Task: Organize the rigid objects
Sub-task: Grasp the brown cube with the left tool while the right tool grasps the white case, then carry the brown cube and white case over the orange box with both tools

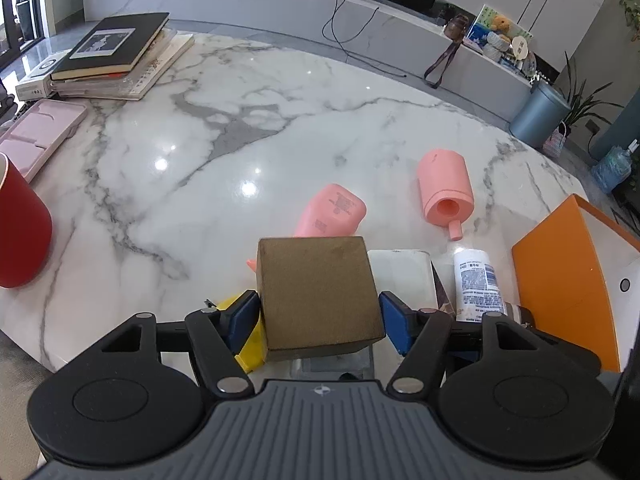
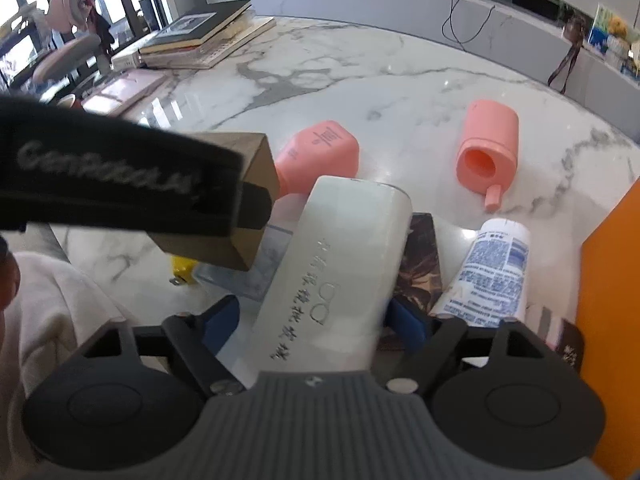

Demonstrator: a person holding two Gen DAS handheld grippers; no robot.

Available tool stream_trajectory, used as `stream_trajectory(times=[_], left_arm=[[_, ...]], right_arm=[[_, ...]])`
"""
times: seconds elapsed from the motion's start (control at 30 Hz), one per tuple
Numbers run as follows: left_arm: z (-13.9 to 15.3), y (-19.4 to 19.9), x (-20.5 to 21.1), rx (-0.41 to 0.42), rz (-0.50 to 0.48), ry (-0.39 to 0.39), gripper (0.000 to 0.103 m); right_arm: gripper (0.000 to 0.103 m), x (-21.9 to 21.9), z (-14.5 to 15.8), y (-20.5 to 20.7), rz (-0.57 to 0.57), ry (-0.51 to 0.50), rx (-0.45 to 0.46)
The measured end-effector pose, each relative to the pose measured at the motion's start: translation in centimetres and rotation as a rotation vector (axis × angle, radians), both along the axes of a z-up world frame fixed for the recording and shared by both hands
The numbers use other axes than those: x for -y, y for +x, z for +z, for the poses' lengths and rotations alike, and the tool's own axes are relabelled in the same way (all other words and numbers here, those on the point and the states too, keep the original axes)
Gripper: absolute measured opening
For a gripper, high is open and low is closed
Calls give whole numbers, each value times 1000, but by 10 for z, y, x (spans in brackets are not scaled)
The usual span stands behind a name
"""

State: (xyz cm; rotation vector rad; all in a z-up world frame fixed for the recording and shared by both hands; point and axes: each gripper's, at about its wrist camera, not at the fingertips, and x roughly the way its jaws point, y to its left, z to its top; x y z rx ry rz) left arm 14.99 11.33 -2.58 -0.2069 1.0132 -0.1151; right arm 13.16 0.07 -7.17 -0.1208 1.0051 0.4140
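My left gripper is shut on a brown cardboard box and holds it above the marble table. The box also shows in the right wrist view, with the left gripper's black arm across it. My right gripper is shut on a white rectangular container with grey lettering, lifted over the table; it also shows in the left wrist view. Two pink containers lie on the table ahead: one on its side, one with an open mouth. A white printed bottle lies at the right.
An orange box stands at the right edge. A red cup, a pink tray and a stack of books are at the left. A yellow item and a dark patterned box lie under the grippers.
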Motion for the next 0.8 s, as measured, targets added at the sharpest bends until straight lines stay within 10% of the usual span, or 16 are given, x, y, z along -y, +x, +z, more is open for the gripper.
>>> stream_trajectory(times=[0.8], left_arm=[[40,-32,15,90,-7,8,73]], right_arm=[[63,59,68,-30,-55,121,139]])
